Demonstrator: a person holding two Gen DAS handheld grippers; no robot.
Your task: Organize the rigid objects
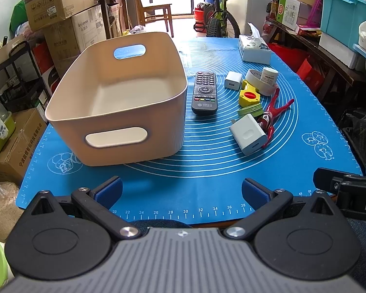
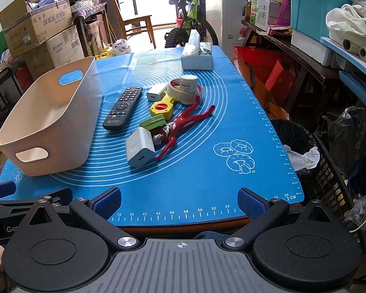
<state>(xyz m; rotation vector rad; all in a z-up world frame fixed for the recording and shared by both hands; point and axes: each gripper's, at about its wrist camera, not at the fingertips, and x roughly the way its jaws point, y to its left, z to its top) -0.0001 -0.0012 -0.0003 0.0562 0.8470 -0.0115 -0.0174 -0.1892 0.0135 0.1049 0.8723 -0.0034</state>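
Note:
An empty beige bin stands on the left of the blue mat. To its right lie a black remote, a small white charger, a large white charger, a red toy figure, a yellow tool, a green disc, a tape roll and a small white jar. My left gripper and right gripper are open, empty, at the mat's near edge.
A tissue box sits at the mat's far end. Cardboard boxes stack to the left. Shelves with a teal crate stand to the right. A bin with a black liner is beside the table. A bicycle stands behind.

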